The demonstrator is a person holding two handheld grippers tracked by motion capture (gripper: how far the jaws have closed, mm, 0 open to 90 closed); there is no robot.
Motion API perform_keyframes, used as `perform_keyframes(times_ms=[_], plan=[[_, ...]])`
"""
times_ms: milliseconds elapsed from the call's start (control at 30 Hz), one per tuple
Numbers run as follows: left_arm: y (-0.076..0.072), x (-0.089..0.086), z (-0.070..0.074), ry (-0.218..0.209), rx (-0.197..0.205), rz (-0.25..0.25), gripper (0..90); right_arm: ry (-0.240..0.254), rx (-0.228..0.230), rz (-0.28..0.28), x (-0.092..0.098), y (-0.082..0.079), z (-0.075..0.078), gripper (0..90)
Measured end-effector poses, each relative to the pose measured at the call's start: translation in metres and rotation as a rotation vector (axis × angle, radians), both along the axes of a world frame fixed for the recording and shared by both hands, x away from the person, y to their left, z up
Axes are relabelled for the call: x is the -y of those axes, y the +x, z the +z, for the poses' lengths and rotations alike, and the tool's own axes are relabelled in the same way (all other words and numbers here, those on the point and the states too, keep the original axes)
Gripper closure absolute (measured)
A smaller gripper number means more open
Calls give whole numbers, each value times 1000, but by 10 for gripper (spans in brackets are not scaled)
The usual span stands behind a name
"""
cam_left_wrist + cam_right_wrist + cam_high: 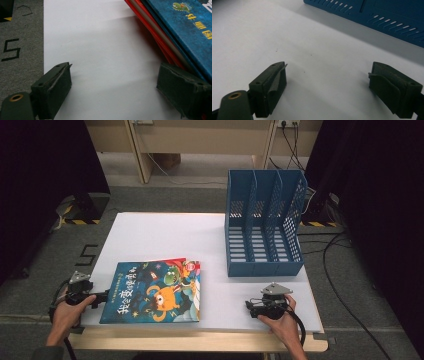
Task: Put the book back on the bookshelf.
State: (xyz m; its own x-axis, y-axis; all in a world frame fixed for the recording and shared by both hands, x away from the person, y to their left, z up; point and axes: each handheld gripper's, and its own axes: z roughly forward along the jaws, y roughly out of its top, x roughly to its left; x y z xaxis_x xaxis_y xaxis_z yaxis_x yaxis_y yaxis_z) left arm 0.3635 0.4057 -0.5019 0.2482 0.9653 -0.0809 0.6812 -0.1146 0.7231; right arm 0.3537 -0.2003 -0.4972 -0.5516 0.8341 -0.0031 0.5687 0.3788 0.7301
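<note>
A blue picture book (155, 292) with cartoon monsters lies flat on the white table (165, 232), on top of a red book (175, 261) whose edge sticks out. My left gripper (100, 298) rests at the table's left edge, just left of the books, open and empty. In the left gripper view the open gripper (113, 86) frames bare table, and the book stack (180, 32) lies by the right jaw. My right gripper (248, 307) lies near the front right, open and empty. The right gripper view shows the gripper (327, 85) over bare table.
A blue three-slot file rack (263, 222) stands at the table's back right; its base (372, 15) runs along the top of the right gripper view. Grey carpet (20, 45) with a taped mark lies left of the table. Cables trail on the floor at the right.
</note>
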Motion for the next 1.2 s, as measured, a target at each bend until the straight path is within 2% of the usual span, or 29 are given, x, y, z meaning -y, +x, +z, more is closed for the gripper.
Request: perform_keyframes(times_ms=[67, 100, 133, 167, 200, 233, 267, 333, 367, 400, 433, 467, 500, 533, 600, 633, 667, 700, 767, 833, 867, 900, 933, 1000, 1200], plan=[[0, 0, 0, 2, 0, 0, 114, -4, 7, 4, -1, 0, 1, 179], [0, 0, 0, 3, -2, 0, 117, 8, 33, 10, -3, -2, 5, 182], [0, 1, 1, 9, -8, 0, 117, 8, 33, 10, -3, -2, 5, 182], [0, 0, 2, 11, -9, 2, 140, 33, 55, 30, -7, -4, 11, 184], [0, 0, 2, 6, -7, 5, 140, 33, 55, 30, -7, -4, 11, 184], [0, -1, 3, -1, -12, 4, 145, 56, 66, 52, -14, -7, 16, 190], [0, -2, 4, -19, -12, 7, 145, 56, 66, 52, -14, -7, 16, 190], [-1, -6, 7, -49, -7, 24, 161, 64, 81, 101, -29, -12, 21, 205], [-2, -8, 9, -62, -1, 35, 161, 64, 81, 101, -29, -12, 21, 205], [-3, -12, 14, -94, 6, 55, 176, 56, 85, 129, -38, -14, 23, 207], [-3, -12, 14, -94, 6, 55, 193, 56, 85, 129, -38, -14, 23, 207], [-5, -14, 22, -143, 21, 55, 209, 53, 91, 168, -50, -16, 25, 211], [-6, -14, 25, -161, 25, 53, 221, 48, 93, 182, -54, -16, 25, 211], [-6, -14, 25, -161, 25, 53, 239, 48, 93, 182, -54, -16, 25, 211], [-8, -10, 37, -226, 37, 29, 274, 34, 100, 217, -66, -18, 26, 213], [-8, -10, 37, -226, 37, 29, 294, 34, 100, 217, -66, -18, 26, 213], [-8, -8, 40, -276, 26, 8, 294, 29, 96, 225, -68, -19, 26, 213], [-8, -7, 41, -305, 17, -6, 318, 19, 100, 233, -70, -19, 27, 213], [-9, 0, 43, -339, -12, -33, 370, 21, 99, 230, -70, -18, 26, 213], [-8, 5, 42, -338, -35, -48, 431, 22, 99, 225, -69, -18, 26, 214], [-7, 9, 40, -337, -49, -55, 495, 28, 102, 219, -69, -17, 27, 214], [-7, 13, 38, -352, -67, -60, 527, 33, 103, 219, -69, -17, 27, 215], [-7, 13, 38, -352, -67, -60, 548, 33, 103, 219, -69, -17, 27, 215], [-6, 16, 36, -351, -89, -71, 563, 33, 107, 226, -71, -17, 27, 217], [-8, 20, 38, -322, -97, -48, 582, 68, 122, 263, -90, -17, 29, 237]])
